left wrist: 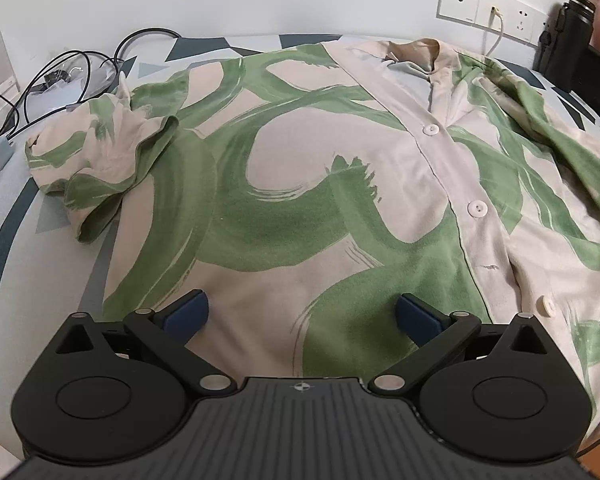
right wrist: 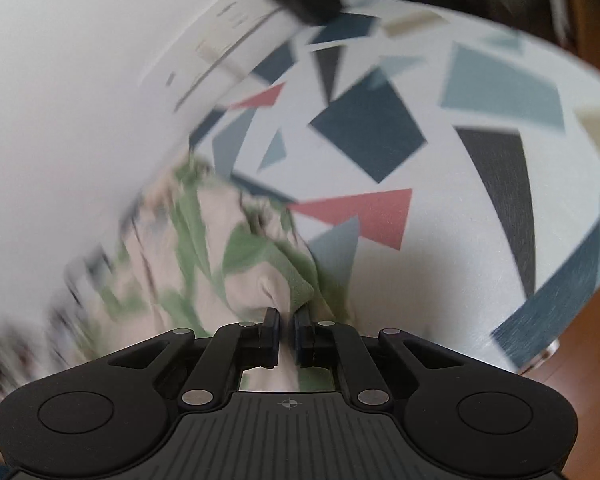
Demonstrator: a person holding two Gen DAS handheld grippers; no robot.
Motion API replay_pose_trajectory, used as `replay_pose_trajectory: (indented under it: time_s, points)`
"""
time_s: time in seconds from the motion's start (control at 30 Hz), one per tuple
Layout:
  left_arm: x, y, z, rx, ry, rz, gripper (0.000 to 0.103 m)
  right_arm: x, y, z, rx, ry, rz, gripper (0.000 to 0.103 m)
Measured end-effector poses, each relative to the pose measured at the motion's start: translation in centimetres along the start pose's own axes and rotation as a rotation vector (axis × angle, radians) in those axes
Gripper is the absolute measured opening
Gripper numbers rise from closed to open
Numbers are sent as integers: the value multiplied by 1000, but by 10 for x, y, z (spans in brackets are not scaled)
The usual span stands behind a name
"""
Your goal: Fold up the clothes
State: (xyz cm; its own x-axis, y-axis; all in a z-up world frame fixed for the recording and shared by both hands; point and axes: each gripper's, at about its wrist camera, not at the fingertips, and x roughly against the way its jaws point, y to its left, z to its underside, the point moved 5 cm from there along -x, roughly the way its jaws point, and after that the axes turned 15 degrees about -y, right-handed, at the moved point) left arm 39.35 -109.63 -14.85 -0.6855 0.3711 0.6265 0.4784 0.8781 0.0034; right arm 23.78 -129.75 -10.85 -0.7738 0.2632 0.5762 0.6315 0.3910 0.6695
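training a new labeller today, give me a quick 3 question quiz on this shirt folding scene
1. True or false: the left gripper is clamped on the shirt.
2. What does the right gripper pinch? A) a cable B) shirt fabric C) the bedsheet
3. Fill in: the shirt's front is fastened with white ____.

Key: 1 false, its jaws stand wide open above the fabric; 2 B; 3 buttons.

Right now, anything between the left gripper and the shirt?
Nothing visible. The left gripper is open just above the shirt, only bare fabric between its fingers. The cables lie on the bed beyond the sleeve, off to the side.
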Motion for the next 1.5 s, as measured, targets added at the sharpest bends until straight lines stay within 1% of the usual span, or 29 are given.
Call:
replay_pose_trajectory:
  time_s: [0.1,0.17,0.3,0.33,0.4,0.47,0.6,0.63,0.7,0.73,0.77,0.83,0.87,0.93,0.97,1.03,1.1,1.17,1.2,1.27,1.37,1.4,1.43,1.5]
  points:
    - [-2,0,-2,20,9,-24,103,5,-13,-28,-152,-60,-30,6]
    - [-4,-1,-4,35,20,-45,103,13,-17,-52,-204,-140,-54,6]
    - [-7,-1,-8,65,47,-82,103,24,-10,-106,-156,-374,-100,6]
    - [-8,-1,-9,74,54,-93,103,21,-8,-117,-142,-411,-114,6]
    - [-10,-1,-11,93,68,-115,103,9,-5,-136,-115,-456,-137,6]
    - [-12,-1,-13,113,83,-138,103,-14,-8,-146,-70,-467,-119,6]
    - [-15,-3,-16,152,115,-182,103,-71,-24,-162,2,-427,-44,7]
    - [-15,-3,-16,161,122,-192,103,-83,-31,-165,5,-413,10,14]
    - [-16,-5,-17,174,130,-211,103,-103,-49,-169,-6,-381,159,30]
    - [-16,-6,-18,169,128,-219,103,-107,-54,-171,-1,-386,201,30]
    - [-16,-8,-18,155,123,-225,103,-108,-57,-173,10,-404,225,30]
    - [-17,-13,-21,126,122,-244,103,-105,-53,-178,51,-455,235,30]
    - [-17,-16,-24,115,124,-252,102,-103,-49,-182,68,-468,216,31]
    - [-19,-22,-34,108,122,-253,90,-101,-34,-189,103,-468,143,34]
    - [-20,-27,-42,113,109,-241,83,-102,-22,-190,142,-451,91,35]
    - [-25,-37,-63,136,64,-194,83,-106,5,-190,241,-401,-15,40]
    - [-35,-48,-86,162,19,-119,83,-113,29,-181,319,-329,-116,41]
    - [-52,-53,-108,173,-5,-36,82,-126,46,-166,365,-243,-182,41]
    - [-62,-54,-119,175,-13,7,76,-133,55,-158,385,-198,-210,41]
    - [-84,-55,-138,154,-34,81,69,-148,66,-140,443,-127,-213,41]
    - [-123,-45,-160,81,-62,158,70,-172,75,-115,509,-56,-177,41]
    - [-136,-43,-167,62,-64,189,70,-179,77,-109,516,-46,-162,42]
    - [-151,-42,-173,52,-59,231,70,-186,78,-105,518,-43,-145,47]
    - [-175,-50,-183,45,-39,321,70,-193,81,-96,551,-28,-107,50]
